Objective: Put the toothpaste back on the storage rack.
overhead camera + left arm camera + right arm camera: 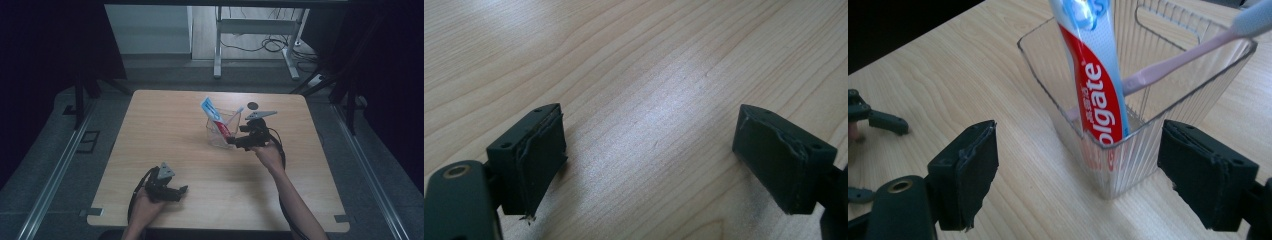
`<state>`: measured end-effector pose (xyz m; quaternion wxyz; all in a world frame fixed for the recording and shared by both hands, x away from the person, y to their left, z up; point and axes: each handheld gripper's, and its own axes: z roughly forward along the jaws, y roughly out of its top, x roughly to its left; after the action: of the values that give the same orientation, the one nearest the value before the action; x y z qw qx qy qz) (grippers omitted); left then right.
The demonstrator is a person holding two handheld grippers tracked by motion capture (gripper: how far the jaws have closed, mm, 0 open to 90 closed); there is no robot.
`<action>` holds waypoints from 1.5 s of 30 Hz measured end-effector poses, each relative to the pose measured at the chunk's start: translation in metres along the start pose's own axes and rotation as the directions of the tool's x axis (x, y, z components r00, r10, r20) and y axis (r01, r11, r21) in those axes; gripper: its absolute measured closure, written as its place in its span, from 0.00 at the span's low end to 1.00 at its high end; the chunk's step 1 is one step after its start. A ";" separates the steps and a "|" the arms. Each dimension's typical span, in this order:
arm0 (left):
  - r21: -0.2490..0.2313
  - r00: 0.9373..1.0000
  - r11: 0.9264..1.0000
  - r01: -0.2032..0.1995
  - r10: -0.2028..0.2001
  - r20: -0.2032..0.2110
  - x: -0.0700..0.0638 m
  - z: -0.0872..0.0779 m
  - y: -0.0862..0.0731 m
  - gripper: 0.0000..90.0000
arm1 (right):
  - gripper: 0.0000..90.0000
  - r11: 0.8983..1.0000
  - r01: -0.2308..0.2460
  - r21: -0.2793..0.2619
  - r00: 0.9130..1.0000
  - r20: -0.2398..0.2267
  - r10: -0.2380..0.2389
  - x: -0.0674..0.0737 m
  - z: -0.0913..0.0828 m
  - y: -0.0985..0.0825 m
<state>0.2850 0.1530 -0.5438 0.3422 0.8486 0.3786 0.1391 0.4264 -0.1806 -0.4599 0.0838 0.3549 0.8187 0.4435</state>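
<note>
Standing between right claw [1078, 170]: holder [1128, 150].

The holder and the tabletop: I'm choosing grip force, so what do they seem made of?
Holder: looks like clear hard plastic, glossy, with ribbed walls; the toothpaste shows through it. Tabletop: light wood or wood-look laminate, with visible grain and soft sheen.

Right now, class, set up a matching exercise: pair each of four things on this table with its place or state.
1. toothpaste
2. toothbrush
3. left gripper
4. right gripper

a. open, over bare wood at the near edge
b. open, beside the clear holder
c. pink handle, leaning in the holder
d. red and white tube standing in the holder

Pairs: 1-d, 2-c, 3-a, 4-b
</note>
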 end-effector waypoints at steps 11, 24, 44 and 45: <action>-0.002 1.000 1.000 0.000 0.000 0.000 0.000 0.000 0.000 0.15 | 0.18 0.996 0.086 -0.001 0.996 0.037 -0.086 0.013 -0.016 -0.010; -0.003 1.000 1.000 0.002 -0.002 0.000 0.000 0.000 0.000 0.15 | 0.16 0.995 0.103 0.007 0.992 0.079 -0.103 0.013 -0.037 -0.033; -0.002 1.000 1.000 -0.002 0.002 0.001 0.000 0.000 0.000 0.15 | 0.16 0.995 0.099 0.004 0.988 0.119 -0.099 0.016 -0.067 -0.065; -0.002 1.000 1.000 -0.004 0.004 0.000 0.000 0.000 0.000 0.15 | 0.16 0.995 0.096 0.003 0.988 0.120 -0.095 0.016 -0.068 -0.067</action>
<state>0.2853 0.1532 -0.5438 0.3428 0.8492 0.3766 0.1400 0.3498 -0.2394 -0.4696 0.1547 0.3413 0.8277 0.4178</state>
